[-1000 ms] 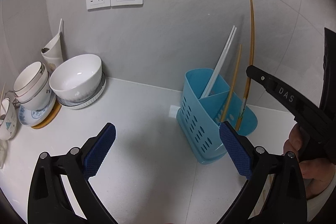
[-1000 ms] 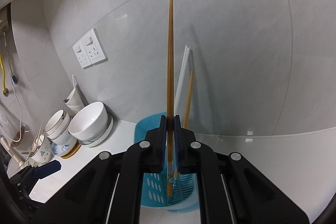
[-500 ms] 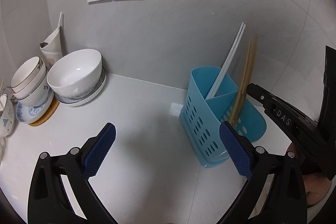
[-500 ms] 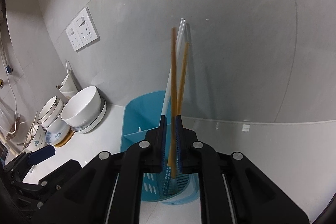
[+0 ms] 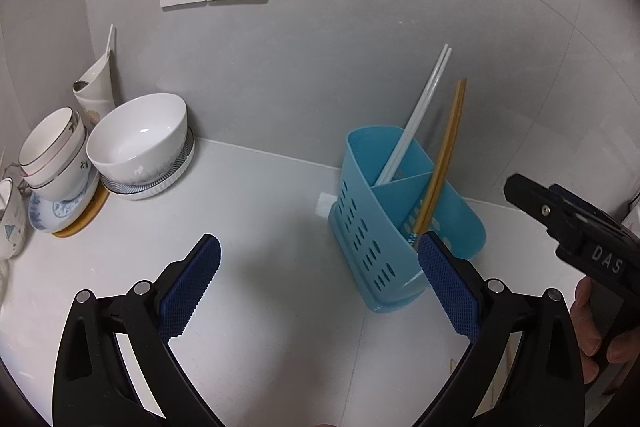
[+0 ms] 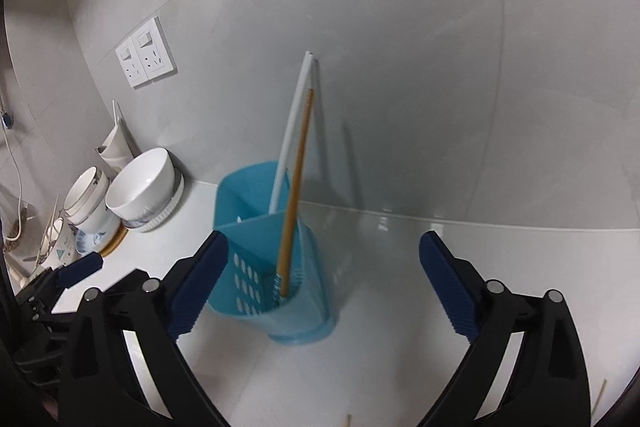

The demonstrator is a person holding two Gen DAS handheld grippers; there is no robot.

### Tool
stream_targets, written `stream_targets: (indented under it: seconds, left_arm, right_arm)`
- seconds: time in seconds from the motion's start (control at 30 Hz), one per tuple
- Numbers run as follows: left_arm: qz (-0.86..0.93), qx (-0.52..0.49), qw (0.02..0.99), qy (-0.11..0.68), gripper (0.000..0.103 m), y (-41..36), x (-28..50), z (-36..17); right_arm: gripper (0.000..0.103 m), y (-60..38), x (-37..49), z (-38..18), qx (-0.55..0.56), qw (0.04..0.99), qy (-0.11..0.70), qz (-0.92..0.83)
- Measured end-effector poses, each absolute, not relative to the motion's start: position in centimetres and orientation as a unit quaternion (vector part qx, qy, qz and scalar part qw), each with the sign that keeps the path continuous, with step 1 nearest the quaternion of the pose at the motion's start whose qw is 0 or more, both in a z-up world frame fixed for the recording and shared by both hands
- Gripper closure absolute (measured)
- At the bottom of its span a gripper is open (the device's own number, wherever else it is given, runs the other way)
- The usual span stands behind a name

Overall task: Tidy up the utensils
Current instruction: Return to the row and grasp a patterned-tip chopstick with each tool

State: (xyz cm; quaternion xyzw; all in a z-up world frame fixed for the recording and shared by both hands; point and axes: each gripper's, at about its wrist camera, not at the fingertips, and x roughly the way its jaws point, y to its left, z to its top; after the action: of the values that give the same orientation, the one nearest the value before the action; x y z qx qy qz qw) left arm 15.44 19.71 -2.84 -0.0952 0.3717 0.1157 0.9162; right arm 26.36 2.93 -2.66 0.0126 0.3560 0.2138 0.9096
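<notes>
Two pairs of chopsticks stand in the blue caddy (image 5: 376,227) on the white tabletop (image 5: 260,227): the white chopsticks (image 5: 420,115) in its rear compartment and the wooden chopsticks (image 5: 444,151) in the front one, both leaning toward the grey wall. More thin wooden sticks (image 6: 348,419) peek in at the bottom edge of the right wrist view, lying flat on the tabletop, apparently not yet sorted.

The right tongs (image 6: 320,283) are opening, their blue pads spread wide to either side of the caddy with nothing pressed between them; the wooden chopsticks stand free in the caddy. The left tongs (image 5: 320,291) hang open and empty above bare tabletop, the caddy just beyond their right pad.

Judging by looks, such sticks are light, stiff and narrow, with a smooth finish that could slip or roll. Lying flat, they leave little room for a pad beneath, so a pinch across the shaft near the thicker end seems the best hold, tilting one end up first if needed. A firm but not crushing grip should do; the danger is twisting in the pads rather than breakage. The caddy itself looks like thin plastic and may slide or tip if knocked. The bowls (image 5: 136,147) stacked at the left stand well apart.
</notes>
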Motion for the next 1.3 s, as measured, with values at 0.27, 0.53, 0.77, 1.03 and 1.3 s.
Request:
stream_targets:
  seconds: [0.27, 0.53, 0.77, 1.03, 1.3]
  left_arm:
    - [0.093, -0.096, 0.913, 0.385, 0.006, 17.2, 15.0, -2.5]
    - [0.066, -0.084, 0.907, 0.408, 0.006, 13.0, 14.3, -3.4]
    - [0.049, -0.069, 0.894, 0.440, 0.006, 9.5, 13.6, -4.9]
    - [0.035, -0.064, 0.870, 0.487, 0.006, 6.8, 12.4, -8.1]
    - [0.034, -0.061, 0.842, 0.535, 0.006, 4.9, 10.8, -11.6]
  right_arm:
    - [0.008, -1.7, 24.2, -2.6, -0.004, 0.909, 0.376, 0.180]
    - [0.008, -8.3, 21.5, -3.5, 0.000, 0.909, 0.396, 0.132]
    - [0.008, -13.7, 19.1, -5.2, 0.010, 0.902, 0.421, 0.094]
    - [0.008, -18.8, 16.4, -7.7, 0.017, 0.888, 0.456, 0.057]
    - [0.008, -21.8, 14.2, -11.1, 0.026, 0.860, 0.509, 0.030]
